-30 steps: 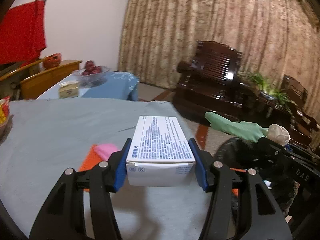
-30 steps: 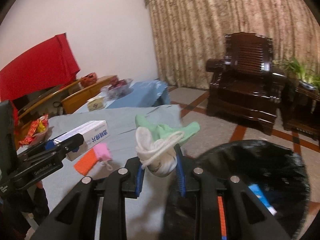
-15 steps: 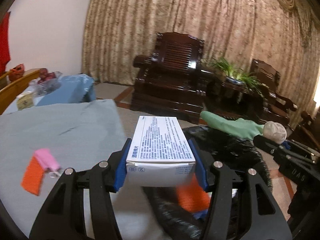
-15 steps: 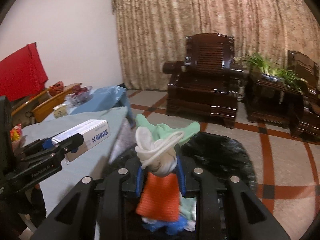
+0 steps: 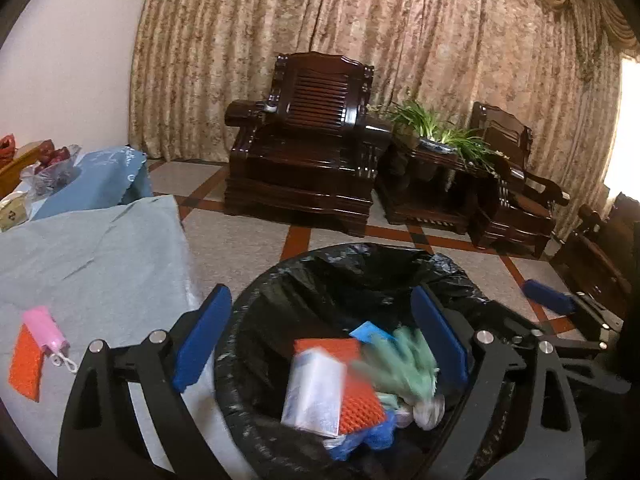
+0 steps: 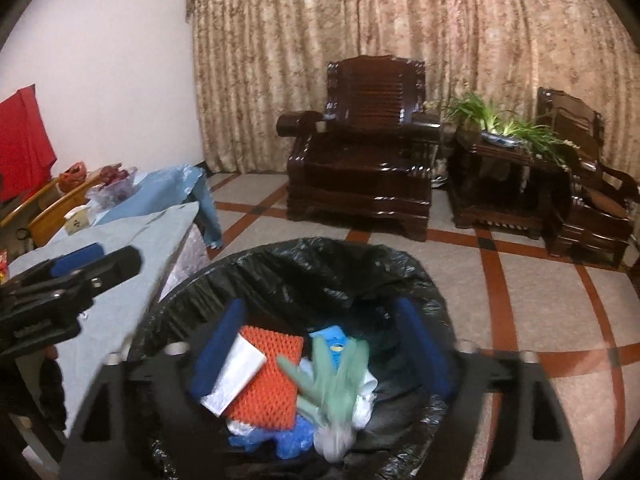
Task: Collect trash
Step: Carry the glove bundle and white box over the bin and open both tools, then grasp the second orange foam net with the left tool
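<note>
Box in bin, print blurred beyond reading.

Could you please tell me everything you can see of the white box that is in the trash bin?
The white box is a flat, oblong carton, apparently cardboard, with fine dark print on one face, too blurred to read. It lies tilted inside the black-lined trash bin, resting on an orange mesh pad atop the pile, left of a pale green glove. Neither gripper touches it: it sits free below the open left gripper, and its outline is smeared, as if not yet settled.
</note>
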